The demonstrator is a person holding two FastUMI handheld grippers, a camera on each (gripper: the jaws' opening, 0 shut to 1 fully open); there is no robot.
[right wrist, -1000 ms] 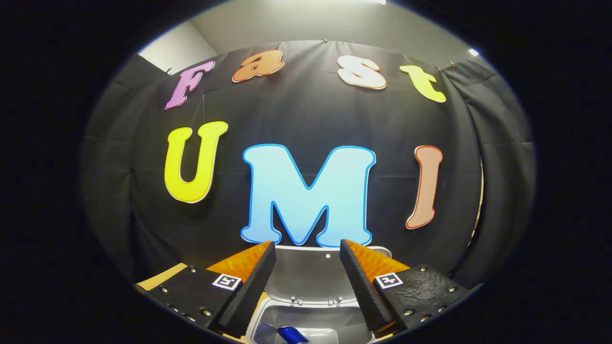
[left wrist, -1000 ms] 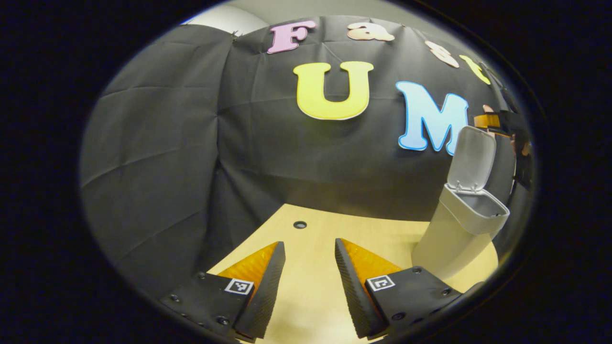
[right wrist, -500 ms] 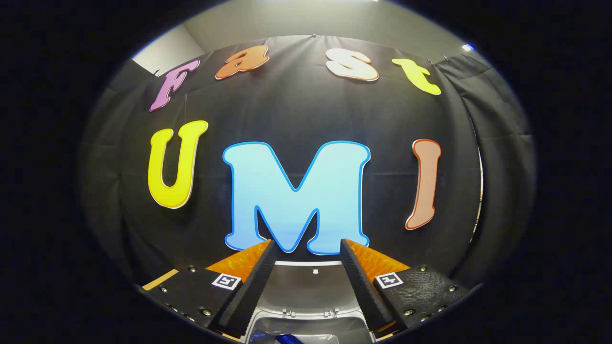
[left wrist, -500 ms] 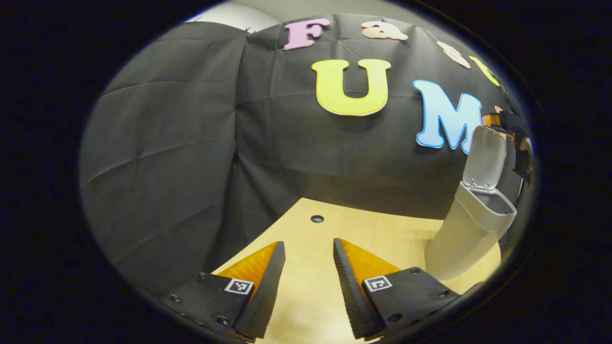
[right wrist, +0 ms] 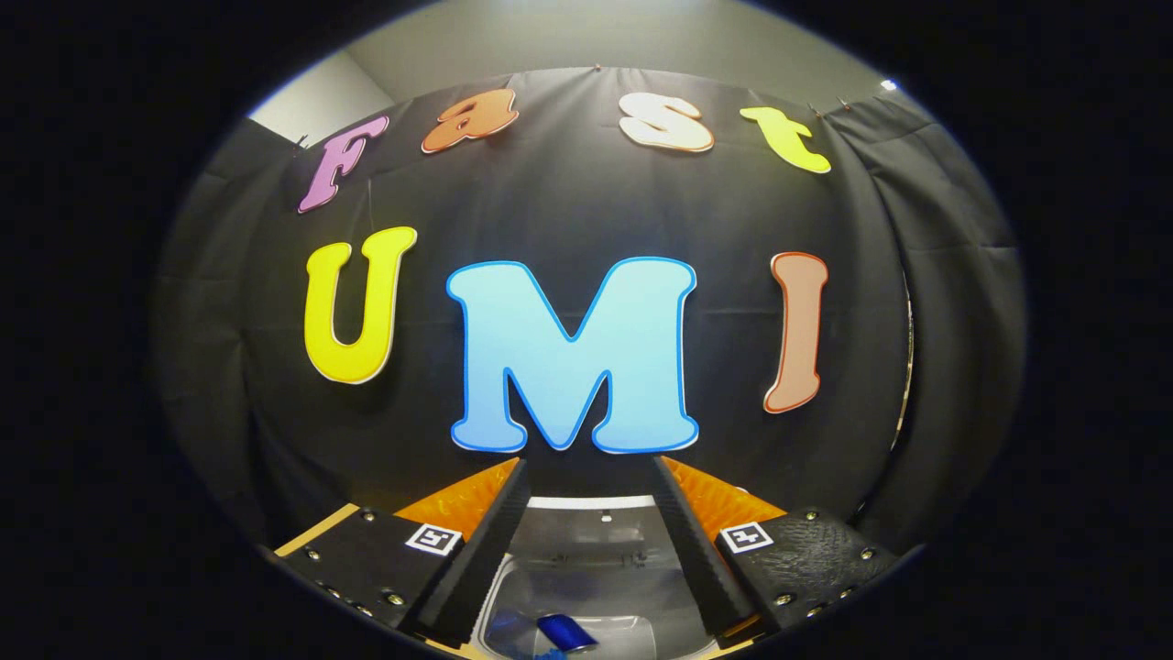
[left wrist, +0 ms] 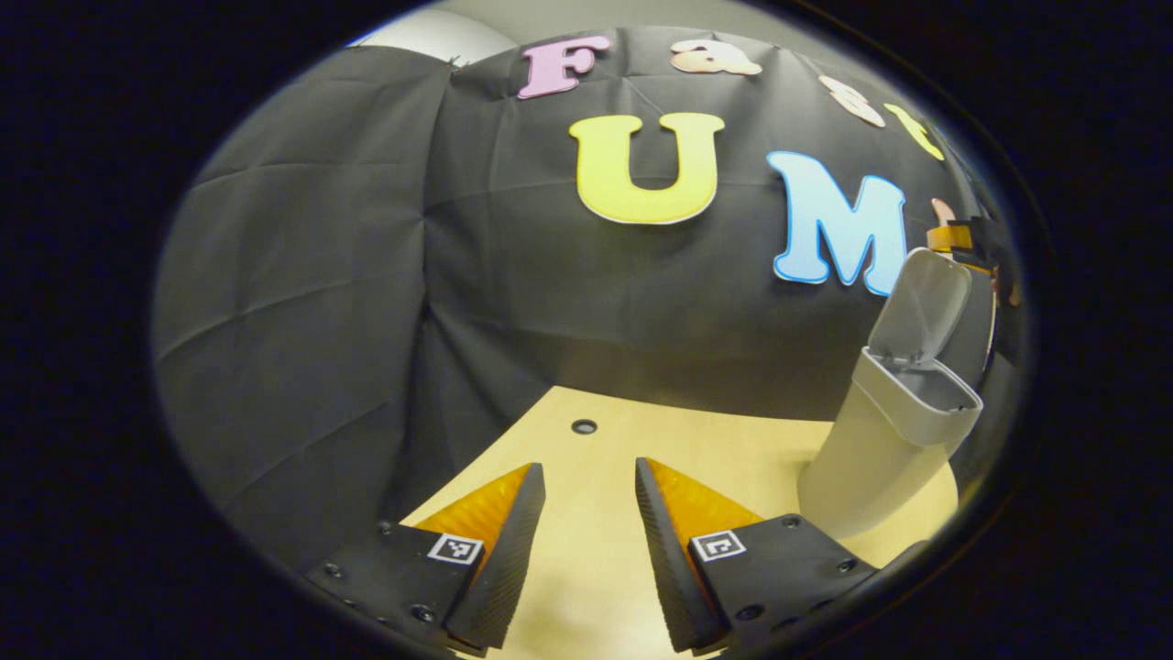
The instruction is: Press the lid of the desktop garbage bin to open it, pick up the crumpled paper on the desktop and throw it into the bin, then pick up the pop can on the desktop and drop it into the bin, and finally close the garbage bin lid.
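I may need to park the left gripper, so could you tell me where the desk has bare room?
Bare desk runs from the left gripper out to the small hole by the cloth wall. The right side is crowded: the bin stands there, lid up, with the right gripper over its mouth.

No readable text stands on the garbage bin [left wrist: 875, 458] or its lid [left wrist: 921, 302]. The only printed marks are small square black-and-white coded tags, one on each finger mount near the bottom of both views; they carry a pattern, no letters or numbers.
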